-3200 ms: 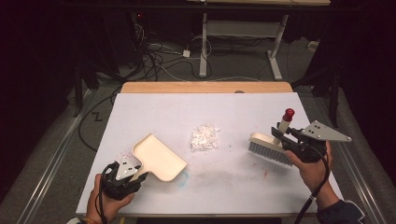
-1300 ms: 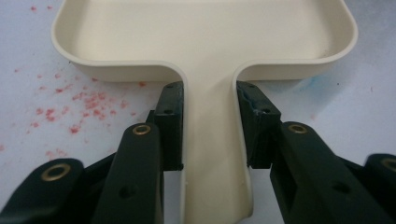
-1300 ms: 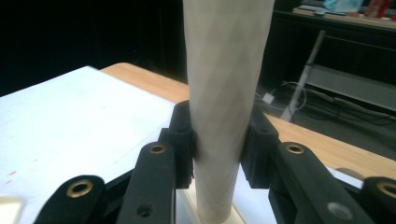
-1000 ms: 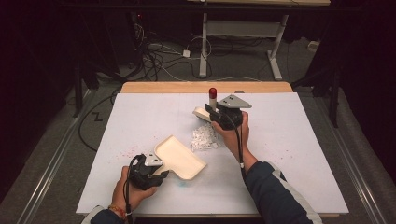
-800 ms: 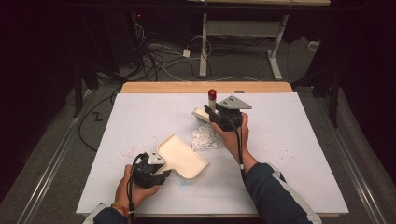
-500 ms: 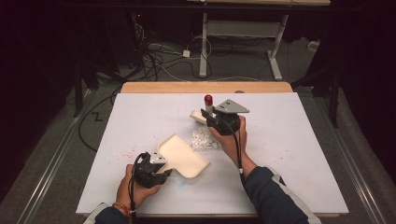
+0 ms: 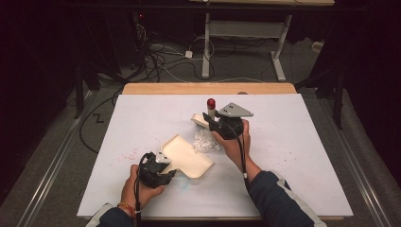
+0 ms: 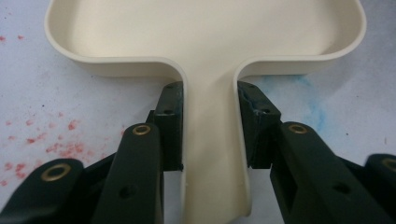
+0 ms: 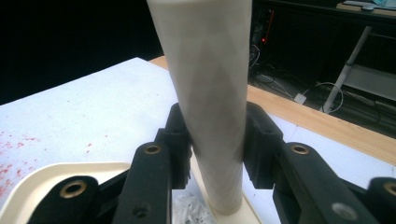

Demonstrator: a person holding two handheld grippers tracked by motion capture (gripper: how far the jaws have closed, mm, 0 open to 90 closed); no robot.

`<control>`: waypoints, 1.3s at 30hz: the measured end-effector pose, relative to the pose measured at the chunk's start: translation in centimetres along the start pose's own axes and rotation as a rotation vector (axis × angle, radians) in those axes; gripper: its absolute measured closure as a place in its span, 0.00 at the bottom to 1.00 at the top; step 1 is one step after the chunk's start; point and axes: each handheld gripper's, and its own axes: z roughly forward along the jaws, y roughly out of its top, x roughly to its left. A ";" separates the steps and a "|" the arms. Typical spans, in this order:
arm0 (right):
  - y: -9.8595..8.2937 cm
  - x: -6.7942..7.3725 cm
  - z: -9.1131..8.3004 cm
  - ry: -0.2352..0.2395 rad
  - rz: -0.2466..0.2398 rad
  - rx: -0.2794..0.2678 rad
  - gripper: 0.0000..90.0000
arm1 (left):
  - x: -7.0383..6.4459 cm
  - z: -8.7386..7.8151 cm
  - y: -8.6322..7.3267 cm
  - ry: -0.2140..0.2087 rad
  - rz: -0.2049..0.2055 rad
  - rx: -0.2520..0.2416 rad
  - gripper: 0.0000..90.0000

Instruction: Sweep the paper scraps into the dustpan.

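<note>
We clamp the dustpan (image 8: 205,42) handle in our left gripper (image 8: 209,126) and the brush (image 9: 208,93) handle in our right gripper (image 9: 215,140), beside the paper scraps (image 7: 205,141).

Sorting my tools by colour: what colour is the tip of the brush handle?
Red: the brush handle's tip is red, clearest in the high view, above the right gripper.

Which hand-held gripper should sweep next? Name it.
Right: the right hand-held gripper grips the brush just behind the paper scraps, while the left hand-held gripper holds the dustpan.

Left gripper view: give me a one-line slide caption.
Left tool clamps the cream dustpan's handle, pan flat on the white table speckled with red flecks.
</note>
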 end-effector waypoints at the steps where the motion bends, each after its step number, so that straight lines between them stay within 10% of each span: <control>1: -0.1 0.0 -0.1 0.007 0.008 -0.004 0.75 | -0.1 0.2 0.2 0.002 0.000 0.001 0.70; 22: -0.5 4.8 -2.0 0.068 0.039 -0.028 0.75 | -2.1 1.7 2.2 0.026 -0.064 -0.010 0.70; 39: 1.0 4.1 -3.1 0.091 0.090 -0.067 0.78 | -1.7 1.9 1.9 0.028 -0.050 0.001 0.70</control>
